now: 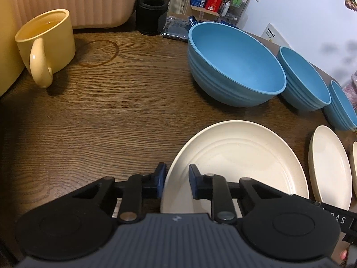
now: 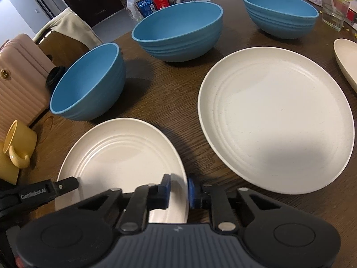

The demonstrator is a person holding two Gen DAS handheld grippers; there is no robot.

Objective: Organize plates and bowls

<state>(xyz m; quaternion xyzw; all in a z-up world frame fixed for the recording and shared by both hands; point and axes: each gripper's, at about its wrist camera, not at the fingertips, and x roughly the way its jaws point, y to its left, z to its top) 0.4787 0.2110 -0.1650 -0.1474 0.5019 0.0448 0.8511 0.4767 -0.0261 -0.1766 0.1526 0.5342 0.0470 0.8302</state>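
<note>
Yellow mug stands far left ahead of the left gripper, on the wooden table; that gripper's jaws gape astride the near-left rim of a cream plate; three blue bowls line up beyond it, to the right; the right gripper straddles the same plate's right rim, not clamped; a larger plate lies ahead to its right.

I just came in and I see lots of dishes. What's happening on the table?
Someone is tidying plates and bowls with a gripper in each hand. The left gripper and the right gripper each straddle an edge of the same cream plate, open, not yet squeezing it. Three blue bowls and a bigger cream plate sit separately on the wooden table, nothing stacked yet.
</note>
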